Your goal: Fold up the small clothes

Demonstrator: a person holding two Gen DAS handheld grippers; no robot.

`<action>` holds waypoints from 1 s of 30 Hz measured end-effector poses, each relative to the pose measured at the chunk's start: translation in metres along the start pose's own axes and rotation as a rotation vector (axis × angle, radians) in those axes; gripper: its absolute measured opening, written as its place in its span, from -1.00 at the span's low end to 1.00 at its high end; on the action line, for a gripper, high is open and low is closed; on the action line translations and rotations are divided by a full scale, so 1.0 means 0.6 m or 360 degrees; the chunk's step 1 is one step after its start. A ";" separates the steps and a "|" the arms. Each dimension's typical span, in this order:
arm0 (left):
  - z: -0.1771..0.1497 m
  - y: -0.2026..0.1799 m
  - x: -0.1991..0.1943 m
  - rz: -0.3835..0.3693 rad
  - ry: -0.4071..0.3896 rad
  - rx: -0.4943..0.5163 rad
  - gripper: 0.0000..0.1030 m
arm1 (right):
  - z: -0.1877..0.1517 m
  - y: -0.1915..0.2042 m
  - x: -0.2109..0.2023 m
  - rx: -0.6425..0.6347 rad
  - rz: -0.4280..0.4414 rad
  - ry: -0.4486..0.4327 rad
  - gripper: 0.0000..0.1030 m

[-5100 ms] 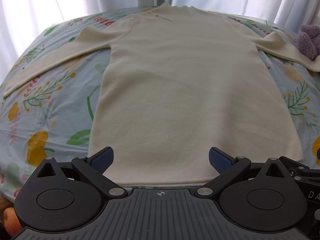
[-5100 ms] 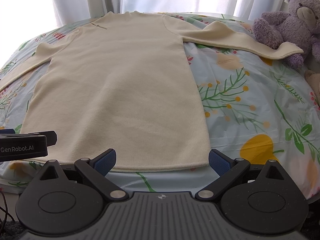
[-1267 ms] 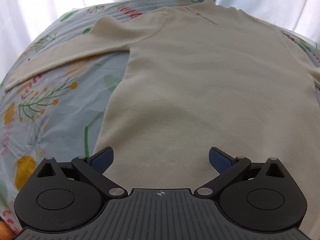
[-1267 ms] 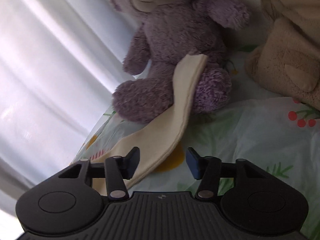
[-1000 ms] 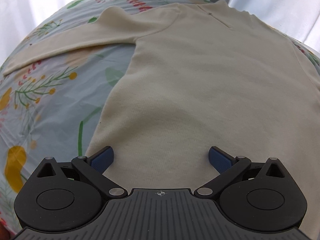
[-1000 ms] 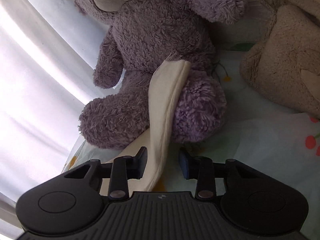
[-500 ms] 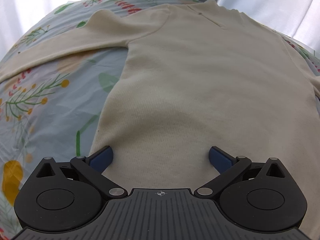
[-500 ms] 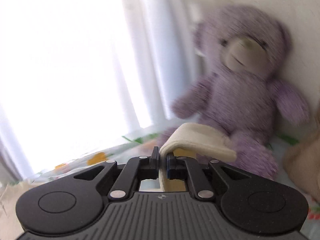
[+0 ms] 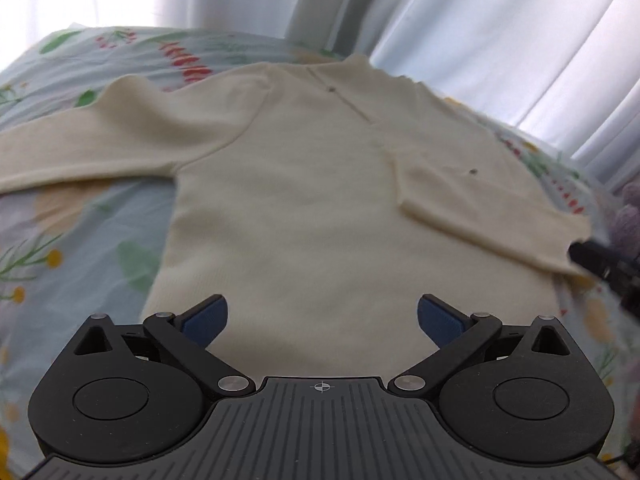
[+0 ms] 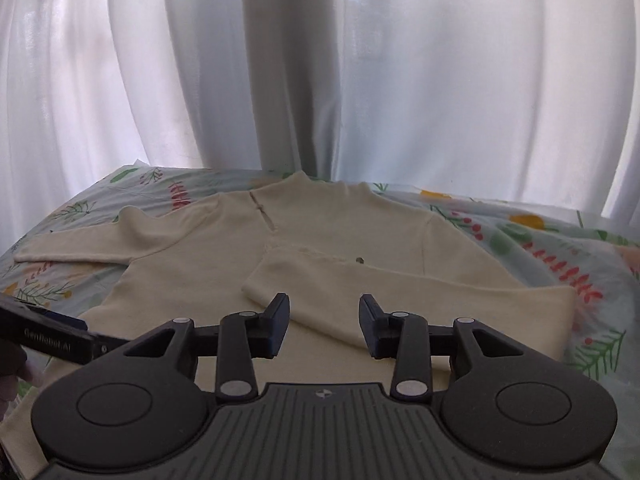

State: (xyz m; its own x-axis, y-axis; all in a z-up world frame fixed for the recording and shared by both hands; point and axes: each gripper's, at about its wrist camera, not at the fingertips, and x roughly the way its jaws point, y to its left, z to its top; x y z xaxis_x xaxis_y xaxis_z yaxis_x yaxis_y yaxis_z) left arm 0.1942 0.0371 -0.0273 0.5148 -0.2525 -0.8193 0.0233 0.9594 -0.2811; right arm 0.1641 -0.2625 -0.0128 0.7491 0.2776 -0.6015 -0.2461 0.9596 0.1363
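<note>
A cream long-sleeved sweater lies flat on the floral bedsheet. Its right sleeve is folded across the chest, cuff near the middle; this folded sleeve also shows in the left wrist view. Its left sleeve still stretches out to the left. My left gripper is open and empty over the lower body of the sweater. My right gripper is open and empty just above the folded sleeve; it shows in the left wrist view at the right edge.
White curtains hang behind the bed. A purple teddy bear sits at the right edge of the bed. The left gripper's body shows at the left in the right wrist view.
My right gripper carried the right sleeve from the teddy bear over the sweater's chest, laid it down and opened. My left gripper moved slightly up the sweater and stayed open.
</note>
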 end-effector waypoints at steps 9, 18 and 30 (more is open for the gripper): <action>0.139 -0.054 0.148 -0.0246 0.0152 0.0017 0.42 | -0.063 -0.085 -0.029 0.0655 -0.0061 -0.0001 -0.27; 0.151 -0.077 0.185 -0.0405 0.0280 0.0039 -0.13 | -0.099 -0.123 -0.051 0.0842 -0.0118 0.0009 -0.26; 0.178 -0.058 0.112 -0.0379 0.0030 0.0127 -0.86 | -0.092 -0.140 -0.013 0.0941 -0.0181 0.0032 -0.16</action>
State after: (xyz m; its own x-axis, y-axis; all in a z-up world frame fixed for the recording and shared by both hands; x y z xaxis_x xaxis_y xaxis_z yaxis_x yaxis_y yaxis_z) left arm 0.3197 0.0001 -0.0190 0.4704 -0.4744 -0.7441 0.2099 0.8791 -0.4279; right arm 0.1453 -0.3480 -0.0630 0.7373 0.1764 -0.6521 0.2230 0.8476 0.4814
